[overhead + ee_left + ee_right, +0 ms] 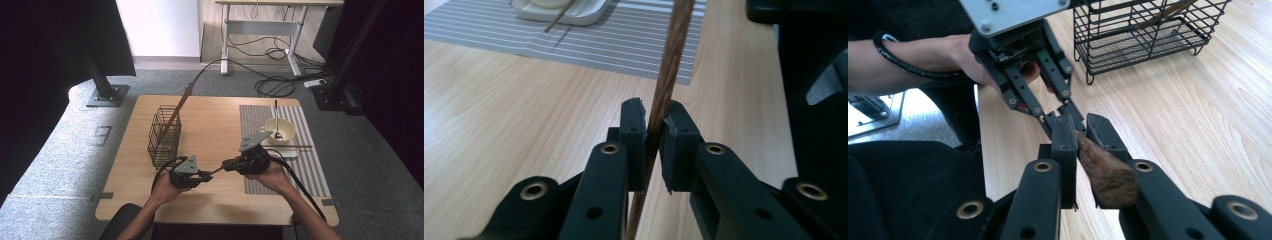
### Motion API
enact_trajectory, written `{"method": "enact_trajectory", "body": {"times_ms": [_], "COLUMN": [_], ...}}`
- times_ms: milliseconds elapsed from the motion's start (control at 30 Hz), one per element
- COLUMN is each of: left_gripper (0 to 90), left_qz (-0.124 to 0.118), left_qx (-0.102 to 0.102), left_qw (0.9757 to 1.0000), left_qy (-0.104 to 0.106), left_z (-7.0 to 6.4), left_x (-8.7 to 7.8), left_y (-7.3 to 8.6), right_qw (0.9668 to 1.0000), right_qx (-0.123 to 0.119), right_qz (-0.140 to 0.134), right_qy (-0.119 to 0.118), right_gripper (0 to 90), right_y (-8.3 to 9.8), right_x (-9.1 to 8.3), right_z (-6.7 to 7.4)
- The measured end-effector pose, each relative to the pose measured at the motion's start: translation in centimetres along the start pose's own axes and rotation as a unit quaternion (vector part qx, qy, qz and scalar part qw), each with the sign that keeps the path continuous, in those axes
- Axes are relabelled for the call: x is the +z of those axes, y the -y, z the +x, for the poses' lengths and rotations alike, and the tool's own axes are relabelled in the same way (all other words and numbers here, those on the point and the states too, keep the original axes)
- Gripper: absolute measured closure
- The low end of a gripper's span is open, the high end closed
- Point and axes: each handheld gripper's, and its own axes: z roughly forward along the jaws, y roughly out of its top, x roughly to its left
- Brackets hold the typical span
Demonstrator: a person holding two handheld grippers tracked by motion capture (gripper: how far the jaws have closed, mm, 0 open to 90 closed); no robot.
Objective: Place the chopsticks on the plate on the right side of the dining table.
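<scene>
A brown wooden chopstick (216,171) hangs level just above the table's front middle, spanning both grippers. My left gripper (206,175) is shut on its thin end; in the left gripper view the stick (669,75) runs up between the pads of that gripper (653,112). My right gripper (227,164) is shut on the thick end (1108,180), whose blunt butt points back toward the camera between the jaws of that gripper (1080,127). The left gripper (1060,112) faces it tip to tip, a hand behind it.
A black wire basket (164,135) stands left of centre with a long stick (179,107) leaning out of it. On the striped placemat (310,165) at right, a white tray (287,150) carries a bowl (285,126), a spoon (276,122) and another chopstick (297,146).
</scene>
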Motion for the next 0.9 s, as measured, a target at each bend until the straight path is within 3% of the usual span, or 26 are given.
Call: {"method": "enact_trajectory", "body": {"times_ms": [133,233,400,567,700,800,900], "left_gripper": [84.5,85.1,85.1,85.1,85.0,85.0,85.0], "left_qz": [0.005,0.007,0.018,0.035,0.040,0.039,0.035], "left_qx": [0.015,0.010,0.002,-0.011,-0.020,-0.024,-0.029], "left_qw": [0.9998,0.9998,0.9997,0.9992,0.9988,0.9988,0.9989], "left_qy": [0.008,0.013,0.014,0.014,0.019,0.019,0.013], "left_z": [-0.2,-0.1,0.0,0.2,0.3,0.3,0.4], "left_x": [0.0,0.1,0.1,0.5,0.8,0.8,0.5], "left_y": [-0.1,0.0,0.1,0.2,0.3,0.3,0.4], "right_qw": [0.9999,0.9998,0.9984,0.9955,0.9891,0.9847,0.9784], "right_qx": [0.010,0.013,0.010,0.027,0.031,0.036,0.028], "right_qz": [-0.001,0.002,0.016,0.002,0.004,0.003,0.018], "right_qy": [0.005,0.011,0.053,0.091,0.144,0.171,0.204], "right_gripper": [76.6,74.0,52.9,36.3,29.1,27.9,25.8], "right_y": [0.0,0.1,0.0,-0.5,-1.0,-1.0,-0.6], "right_x": [0.1,0.2,0.3,-0.1,0.4,1.3,2.1], "right_z": [-0.5,-0.9,-0.8,-0.8,-0.6,-0.7,-1.1]}}
